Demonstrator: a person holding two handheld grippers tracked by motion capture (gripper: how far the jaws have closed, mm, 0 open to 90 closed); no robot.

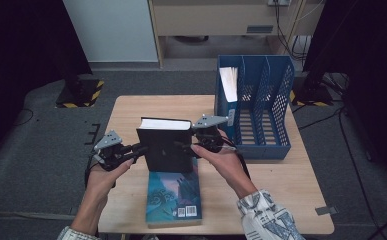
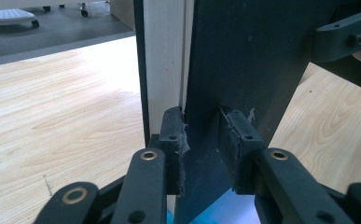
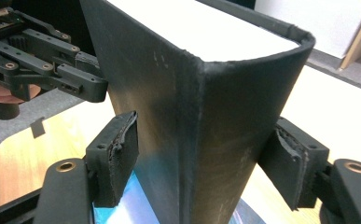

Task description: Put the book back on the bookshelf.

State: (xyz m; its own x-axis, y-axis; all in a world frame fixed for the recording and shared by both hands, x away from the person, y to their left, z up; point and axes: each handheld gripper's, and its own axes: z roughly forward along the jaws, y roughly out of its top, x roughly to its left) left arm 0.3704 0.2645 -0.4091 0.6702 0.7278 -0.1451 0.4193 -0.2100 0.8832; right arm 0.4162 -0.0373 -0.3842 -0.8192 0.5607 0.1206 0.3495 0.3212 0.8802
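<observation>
Two books: black book (image 1: 164, 145) upright, long axis vertical, page edge toward twelve o'clock; teal book (image 1: 174, 197) flat. Left hand-held gripper (image 1: 137, 148) spread around cover; right hand-held gripper (image 1: 185, 147) pinching spine.

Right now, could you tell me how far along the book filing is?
Done: one volume stands in the blue rack. In hand: the right claw grips the black book upright over the teal book; the left claw straddles its cover. Left: racking both books.
</observation>
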